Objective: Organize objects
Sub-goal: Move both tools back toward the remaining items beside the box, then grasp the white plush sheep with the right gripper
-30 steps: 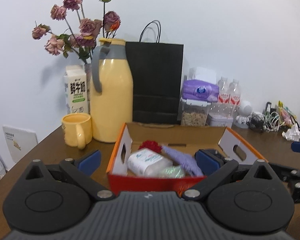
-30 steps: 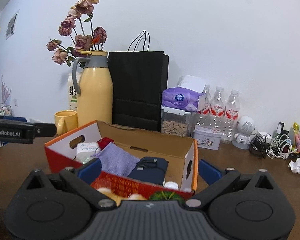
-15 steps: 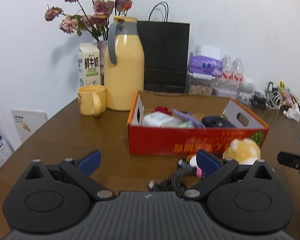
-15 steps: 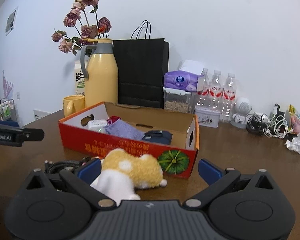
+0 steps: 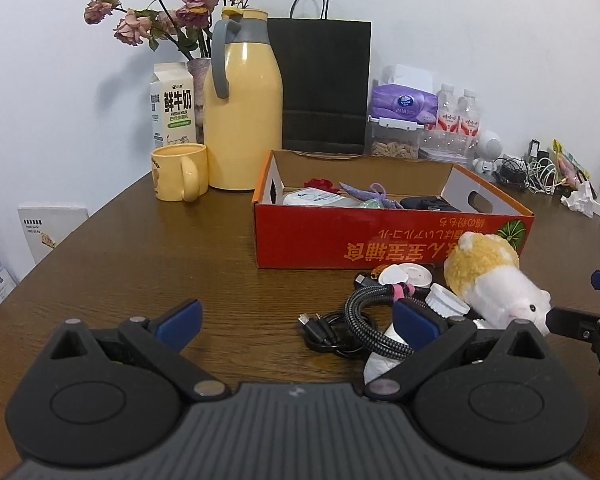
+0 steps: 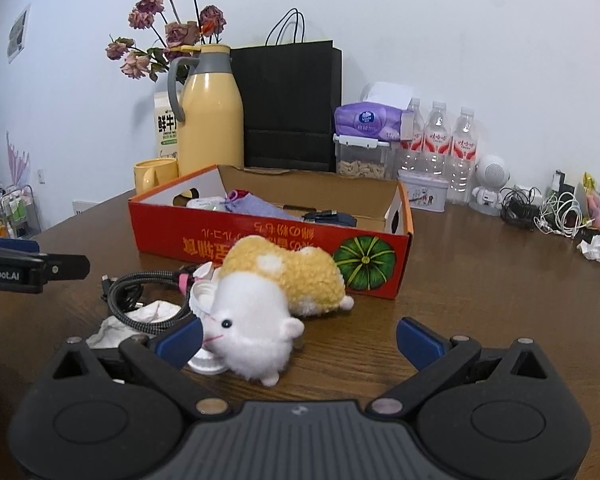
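Right wrist view: I had pulled both open, empty grippers [image 6: 298,338] back from the box [image 6: 268,240]; plush hamster [image 6: 276,292] awaited pickup.

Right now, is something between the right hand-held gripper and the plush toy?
Nothing visible. The right hand-held gripper is open, and the plush toy lies just ahead, its head beside the left finger. A cable and a white lid lie to its left.

Plush toy [image 6: 278,280] and cables [image 6: 140,292] lie before the box [image 6: 268,240].
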Available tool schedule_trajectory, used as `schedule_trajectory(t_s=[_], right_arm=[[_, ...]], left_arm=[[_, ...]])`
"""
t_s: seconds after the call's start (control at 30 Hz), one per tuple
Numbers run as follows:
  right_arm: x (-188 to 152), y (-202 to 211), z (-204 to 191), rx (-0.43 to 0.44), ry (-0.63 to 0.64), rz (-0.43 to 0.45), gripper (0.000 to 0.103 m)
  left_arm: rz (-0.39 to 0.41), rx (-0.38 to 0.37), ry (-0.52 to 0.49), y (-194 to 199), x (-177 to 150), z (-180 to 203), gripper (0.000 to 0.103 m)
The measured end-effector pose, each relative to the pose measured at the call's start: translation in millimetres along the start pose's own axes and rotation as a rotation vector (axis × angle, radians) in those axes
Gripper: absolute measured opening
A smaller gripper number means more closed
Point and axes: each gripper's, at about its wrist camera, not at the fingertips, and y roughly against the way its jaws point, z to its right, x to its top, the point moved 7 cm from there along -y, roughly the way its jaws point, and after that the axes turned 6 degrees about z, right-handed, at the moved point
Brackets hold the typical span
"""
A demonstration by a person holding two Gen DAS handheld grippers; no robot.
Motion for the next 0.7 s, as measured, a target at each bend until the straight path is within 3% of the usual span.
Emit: schedule_trajectory(t_s=[0.4, 0.7], right_arm=[[-0.2, -23.0, -14.7, 0.029, 0.005, -0.047, 0.103], [6.6, -58.0, -15.2, 0.052, -0.089, -0.113, 0.103]], left_arm=[[-0.024, -0.023, 0.044, -14.0, -7.8, -8.3, 0.103], [-0.026, -0.037, 0.073, -15.9, -9.8, -11.5, 0.103]])
